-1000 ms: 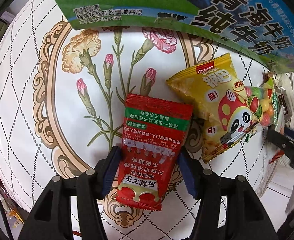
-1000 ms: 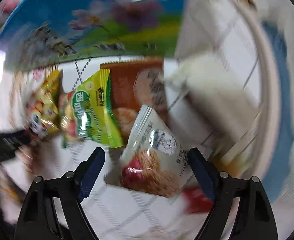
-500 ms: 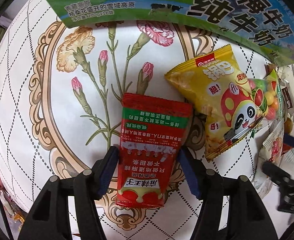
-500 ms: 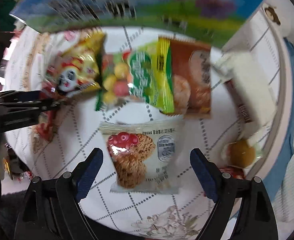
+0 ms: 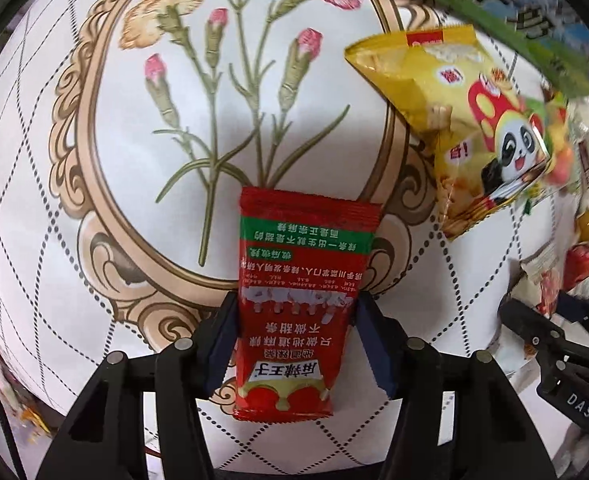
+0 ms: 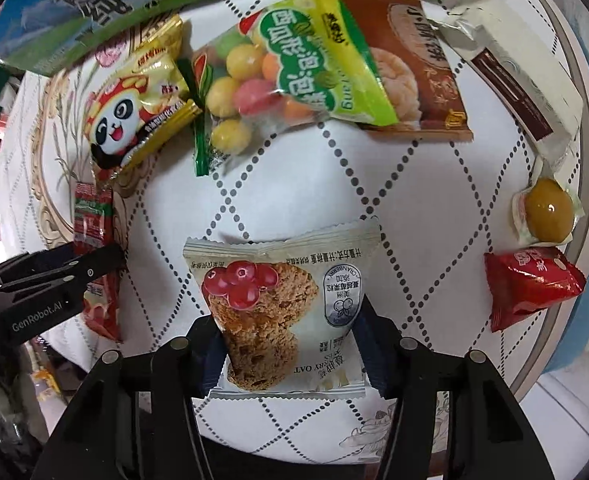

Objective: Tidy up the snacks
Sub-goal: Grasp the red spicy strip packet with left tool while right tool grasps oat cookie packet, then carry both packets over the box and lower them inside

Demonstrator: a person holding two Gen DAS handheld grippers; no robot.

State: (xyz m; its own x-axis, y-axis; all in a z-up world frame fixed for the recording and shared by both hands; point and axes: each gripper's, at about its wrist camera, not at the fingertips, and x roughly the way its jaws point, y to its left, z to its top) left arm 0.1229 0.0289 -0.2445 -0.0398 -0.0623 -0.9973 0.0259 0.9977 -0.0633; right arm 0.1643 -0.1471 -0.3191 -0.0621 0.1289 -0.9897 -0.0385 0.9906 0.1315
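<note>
Left wrist view: left gripper point(image 5: 294, 338) clamps the flat red foil snack sachet point(image 5: 300, 300) near the table's near edge; right gripper point(image 6: 290, 346) pinches the clear cranberry-oat biscuit packet point(image 6: 284, 304), likely for sorting.

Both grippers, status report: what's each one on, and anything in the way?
Left gripper shut on red packet. Right gripper shut on oat cookie packet. Both packets flat on table. Nothing blocking.

Eight snack packets point(image 6: 290, 312), one carton point(image 6: 106, 4)
</note>
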